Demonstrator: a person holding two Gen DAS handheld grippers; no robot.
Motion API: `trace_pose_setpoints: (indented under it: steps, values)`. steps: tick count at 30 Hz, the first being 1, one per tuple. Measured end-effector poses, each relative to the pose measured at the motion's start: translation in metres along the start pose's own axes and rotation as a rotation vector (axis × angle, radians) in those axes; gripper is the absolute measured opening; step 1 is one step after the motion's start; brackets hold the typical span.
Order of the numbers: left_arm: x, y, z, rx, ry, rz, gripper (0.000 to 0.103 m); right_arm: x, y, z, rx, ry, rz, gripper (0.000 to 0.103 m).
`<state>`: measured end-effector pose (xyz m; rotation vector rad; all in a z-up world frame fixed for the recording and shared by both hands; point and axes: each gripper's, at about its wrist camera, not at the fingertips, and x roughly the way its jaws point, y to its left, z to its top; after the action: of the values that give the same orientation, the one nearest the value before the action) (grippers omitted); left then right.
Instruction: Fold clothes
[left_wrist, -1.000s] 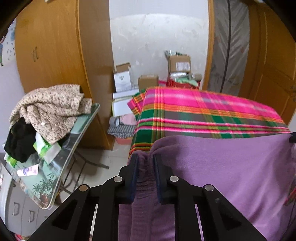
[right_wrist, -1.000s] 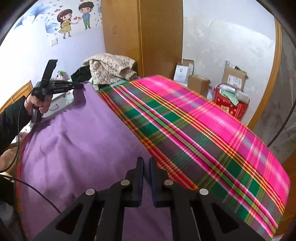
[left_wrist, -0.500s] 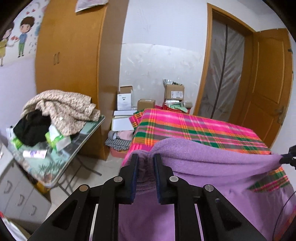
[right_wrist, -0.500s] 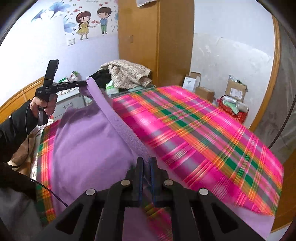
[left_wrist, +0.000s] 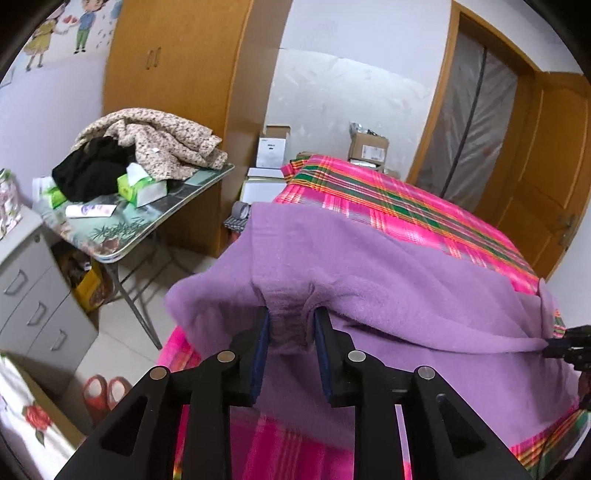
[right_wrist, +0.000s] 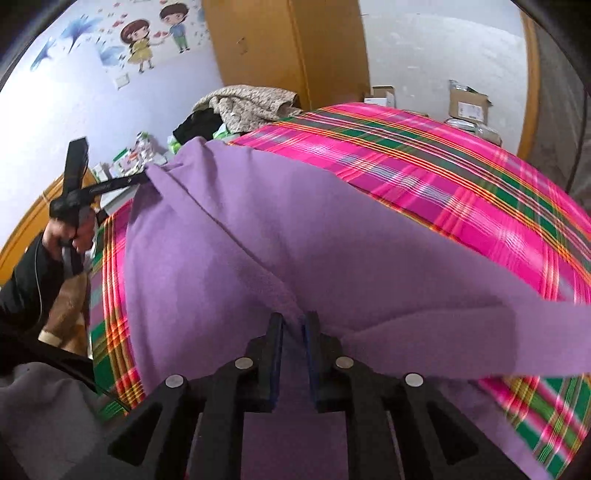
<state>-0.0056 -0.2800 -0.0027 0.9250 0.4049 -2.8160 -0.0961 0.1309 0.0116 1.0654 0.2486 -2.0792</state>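
Observation:
A purple fleece garment (left_wrist: 388, 280) hangs stretched between my two grippers above a bed with a pink and green plaid cover (left_wrist: 399, 206). My left gripper (left_wrist: 290, 321) is shut on a bunched edge of the garment. My right gripper (right_wrist: 293, 325) is shut on the opposite edge of the garment (right_wrist: 258, 229); a loose purple strip (right_wrist: 517, 328) trails to the right over the plaid cover (right_wrist: 461, 177). The left gripper also shows in the right wrist view (right_wrist: 144, 179), held by a hand. The right gripper's tip shows in the left wrist view (left_wrist: 565, 343).
A folding table (left_wrist: 147, 225) left of the bed carries a heap of clothes (left_wrist: 147, 147) and tissue boxes (left_wrist: 142, 186). A grey drawer unit (left_wrist: 33, 288) stands nearer. Cardboard boxes (left_wrist: 369, 146) sit by the far wall, beside wooden wardrobe and doors. Red slippers (left_wrist: 107, 391) lie on the floor.
Both grippers have pulled back toward the near side of the bed and lowered, carrying the purple garment's edge with them; more plaid cover shows beyond it.

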Motion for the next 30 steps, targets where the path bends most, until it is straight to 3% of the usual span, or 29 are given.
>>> trace_pose_setpoints:
  steps: [6,9,13,17,20,24,30]
  values:
    - [-0.019,-0.001,-0.011,-0.06,-0.003,0.023,0.028,-0.006,-0.003,-0.009,0.066,-0.015,-0.001,0.022]
    - [-0.027,-0.003,-0.013,-0.116,-0.004,-0.014,0.029,-0.008,-0.006,-0.011,0.107,-0.02,0.005,0.022]
    - [-0.027,-0.018,-0.008,-0.161,0.003,-0.097,0.05,-0.013,-0.006,-0.01,0.142,-0.04,-0.024,0.022]
    - [-0.016,-0.026,0.001,-0.209,0.026,-0.133,0.052,-0.02,-0.002,-0.003,0.072,-0.059,-0.068,0.03]
    - [-0.008,-0.025,0.005,-0.247,0.044,-0.111,0.056,-0.021,0.006,0.004,-0.05,-0.052,-0.092,0.031]
    - [0.001,-0.019,0.008,-0.31,0.064,-0.102,0.057,-0.01,0.015,0.008,-0.193,-0.005,-0.074,0.034]
    - [0.014,-0.012,0.01,-0.368,0.099,-0.077,0.057,0.01,0.016,0.006,-0.264,0.077,-0.05,0.034]
